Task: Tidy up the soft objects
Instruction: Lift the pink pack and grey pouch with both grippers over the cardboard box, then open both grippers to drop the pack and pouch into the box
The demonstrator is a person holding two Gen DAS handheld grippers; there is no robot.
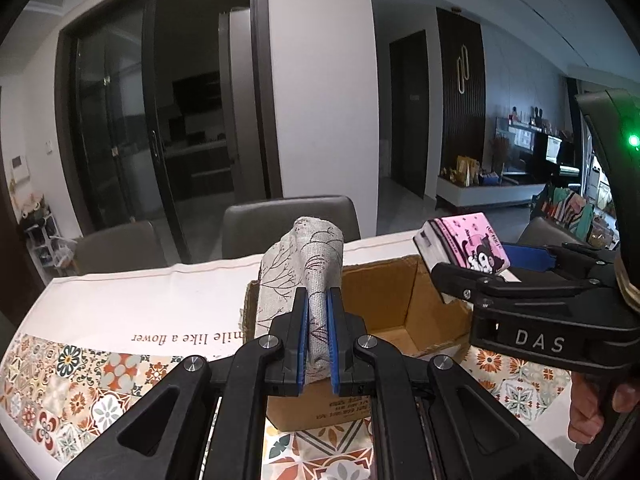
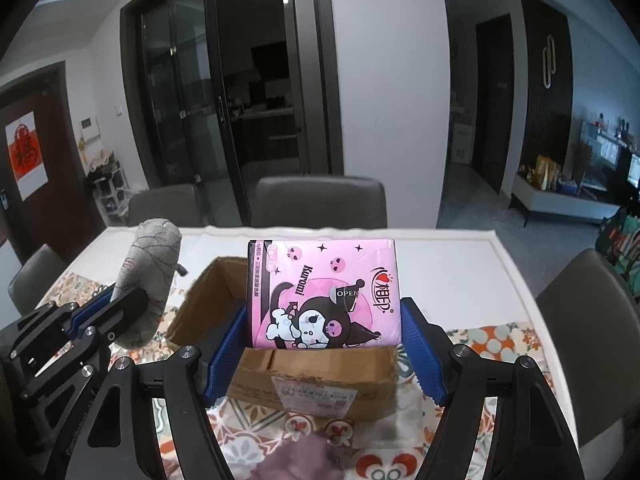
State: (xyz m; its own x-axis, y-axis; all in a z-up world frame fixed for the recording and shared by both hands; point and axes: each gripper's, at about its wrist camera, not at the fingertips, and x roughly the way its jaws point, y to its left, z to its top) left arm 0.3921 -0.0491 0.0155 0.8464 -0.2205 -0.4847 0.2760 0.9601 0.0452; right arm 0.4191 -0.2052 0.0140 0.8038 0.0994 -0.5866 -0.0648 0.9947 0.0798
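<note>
**Carrying two soft things toward an open carton**

Standing at the worktop, an onlooker sees a person holding a claw in each hand, both raised above a cardboard box that sits on the patterned cloth near the worktop's near edge, its flaps open.

The left claw is clenched tight on a rolled grey cloth printed with branch lines. The pads pinch its lower end, and the roll stands up and leans slightly beyond the fingertips, over the box's left wall. It looks light and limp; squeezed this thin, it should stay put, though the free upper end could flop or unroll once let go.

The right claw holds a pink tissue pack with a cartoon character, jaws set wide against its two short sides. The pack stands on edge between the blue pads, directly above the box opening. It seems light, squashy and wrapped in slick film, so gripping across the sides is sensible; harder pressure would dent it, looser might let it slide.

A purple fuzzy item, blurred, lies on the worktop before the box.
</note>
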